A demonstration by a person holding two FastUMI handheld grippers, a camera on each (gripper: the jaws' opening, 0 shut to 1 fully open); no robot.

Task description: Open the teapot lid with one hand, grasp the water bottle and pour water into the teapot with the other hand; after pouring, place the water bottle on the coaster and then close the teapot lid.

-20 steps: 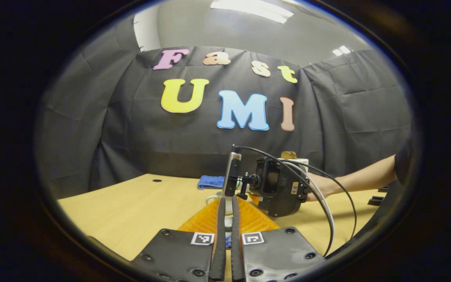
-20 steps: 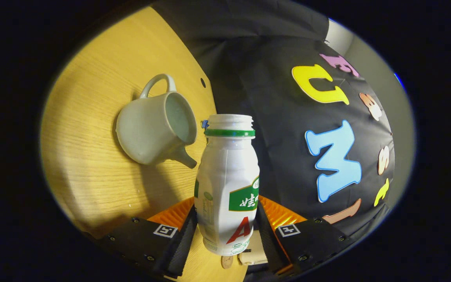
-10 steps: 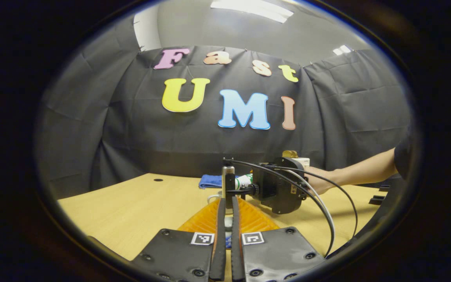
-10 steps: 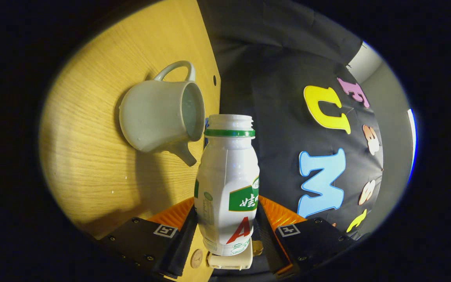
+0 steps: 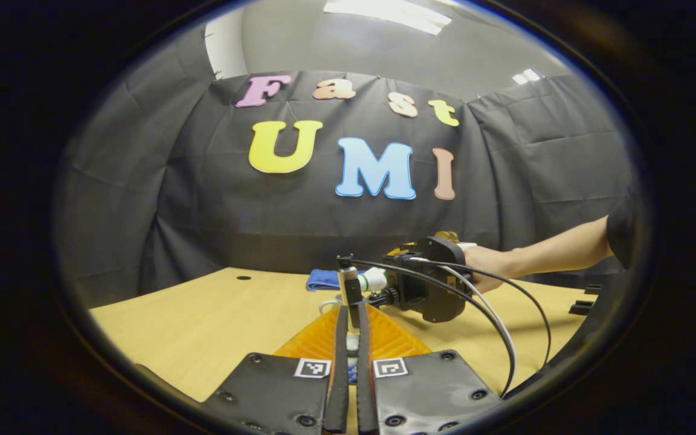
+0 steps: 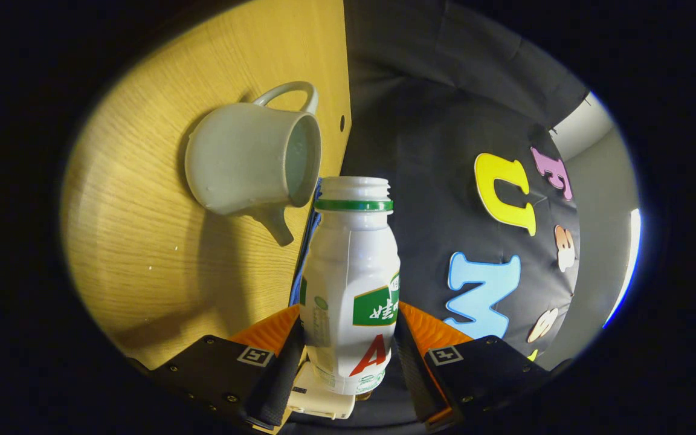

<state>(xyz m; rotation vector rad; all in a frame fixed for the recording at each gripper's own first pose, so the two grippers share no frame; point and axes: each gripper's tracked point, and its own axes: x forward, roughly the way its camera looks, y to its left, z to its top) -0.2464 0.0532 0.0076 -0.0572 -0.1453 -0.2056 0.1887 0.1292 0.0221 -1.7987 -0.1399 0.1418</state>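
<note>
The pale teapot (image 6: 245,163) stands on the wooden table (image 6: 142,229) with its top uncovered. My right gripper (image 6: 348,323) is shut on the white water bottle (image 6: 351,284), which is tipped far over, its uncapped mouth just beside the teapot's rim. No stream of water shows. In the left gripper view a hand (image 5: 487,266) holds the right gripper (image 5: 426,290) with the bottle's neck (image 5: 375,279) pointing left. My left gripper (image 5: 352,314) hovers over the teapot's handle (image 5: 324,305), fingers close together on a pale sliver, apparently the teapot lid (image 5: 353,343).
A folded blue cloth (image 5: 324,279) lies at the back of the table, near a small hole (image 5: 242,278). A white box with a tan object on top (image 5: 447,238) stands behind the right gripper. Cables (image 5: 505,326) trail from that gripper. A few droplets (image 6: 151,266) dot the wood.
The right gripper has rolled the bottle further onto its side and brought its mouth closer to the teapot's opening. The left gripper has stayed put.
</note>
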